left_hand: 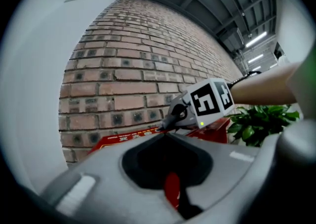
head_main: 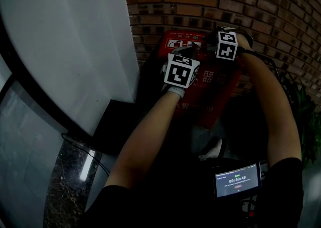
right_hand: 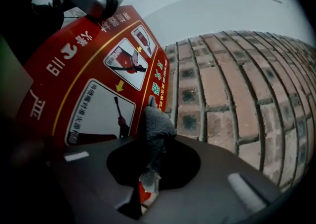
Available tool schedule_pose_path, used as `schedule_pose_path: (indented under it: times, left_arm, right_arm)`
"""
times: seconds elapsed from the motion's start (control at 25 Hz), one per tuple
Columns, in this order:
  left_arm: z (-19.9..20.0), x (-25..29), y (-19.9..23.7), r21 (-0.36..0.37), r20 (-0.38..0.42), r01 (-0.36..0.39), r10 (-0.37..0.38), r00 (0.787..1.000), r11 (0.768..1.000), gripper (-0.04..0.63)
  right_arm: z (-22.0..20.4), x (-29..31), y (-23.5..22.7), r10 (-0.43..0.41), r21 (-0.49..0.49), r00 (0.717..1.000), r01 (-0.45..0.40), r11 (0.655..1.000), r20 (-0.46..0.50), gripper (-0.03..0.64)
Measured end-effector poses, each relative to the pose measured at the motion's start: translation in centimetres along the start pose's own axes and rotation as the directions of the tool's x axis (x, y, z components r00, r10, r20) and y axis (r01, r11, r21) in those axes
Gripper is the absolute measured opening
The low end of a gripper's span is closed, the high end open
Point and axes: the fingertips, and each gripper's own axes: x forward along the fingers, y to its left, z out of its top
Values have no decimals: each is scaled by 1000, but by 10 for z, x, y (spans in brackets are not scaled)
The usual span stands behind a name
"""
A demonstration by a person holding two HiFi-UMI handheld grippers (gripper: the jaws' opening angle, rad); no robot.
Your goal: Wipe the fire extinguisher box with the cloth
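1. Your right gripper had its jaws pinched on the grey cloth, and a tuft of it stood up past the tips.
2. The fire extinguisher box sat at the foot of the brick wall. In the right gripper view the cloth was at the edge of its red pictogram panel, next to the bricks. I could not tell whether it was touching.
3. Your left gripper was lower down, over the front of the box. Its jaws looked pressed together with nothing between them — only a sliver of the red box showed beyond.
4. My judgement is that the wiping was under way at the top corner of the box by the wall.
5. Nothing in the views marked a wiped patch from an unwiped one, so what was done is unclear. The broad printed front and the lower part probably remained — as far as the cloth's position suggests.
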Motion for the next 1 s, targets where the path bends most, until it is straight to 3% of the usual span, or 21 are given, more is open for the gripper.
schedule_pose_path:
  times: [0.36,1.0]
  left_arm:
    - [3,-1,2,-38,-11,-13,12,1000,999,2]
    - [0,2,2,10,-53,-55,56,997,998,2]
  right_arm:
    - [13,-34,20,19,-12,999,-19,1000,32,21]
    - [32,-106,64,70,-10,994,-70,998,84,21]
